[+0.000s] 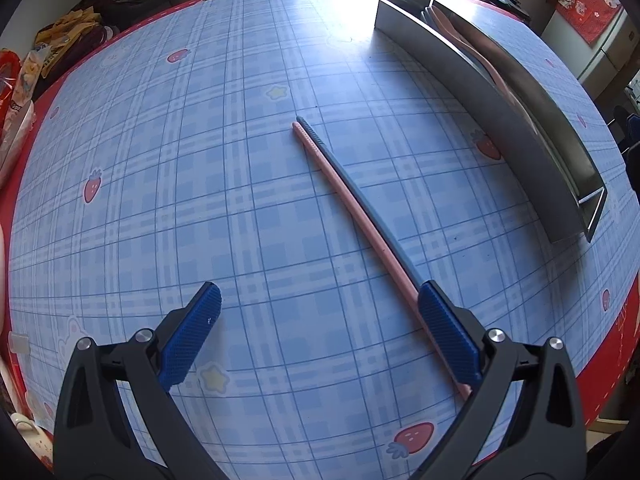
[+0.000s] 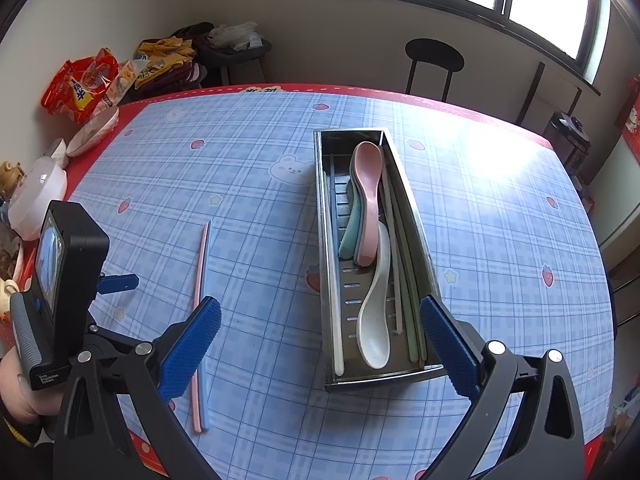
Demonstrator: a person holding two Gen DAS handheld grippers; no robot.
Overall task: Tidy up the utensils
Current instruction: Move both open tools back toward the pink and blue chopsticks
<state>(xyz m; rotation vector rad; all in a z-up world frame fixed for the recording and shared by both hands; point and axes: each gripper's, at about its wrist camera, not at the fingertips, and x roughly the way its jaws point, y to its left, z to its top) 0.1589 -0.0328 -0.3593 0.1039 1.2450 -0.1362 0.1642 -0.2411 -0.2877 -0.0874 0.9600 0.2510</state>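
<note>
A pink chopstick and a dark blue chopstick lie side by side on the blue plaid tablecloth. My left gripper is open low over the table, its right finger over the chopsticks' near ends. In the right wrist view the pair lies left of a steel utensil tray holding a pink spoon, a green spoon, a white spoon and several chopsticks. My right gripper is open, empty, above the tray's near end.
The tray also shows at the right in the left wrist view. Snack bags, a bowl and a white container crowd the table's left edge. A black stool stands beyond the far edge.
</note>
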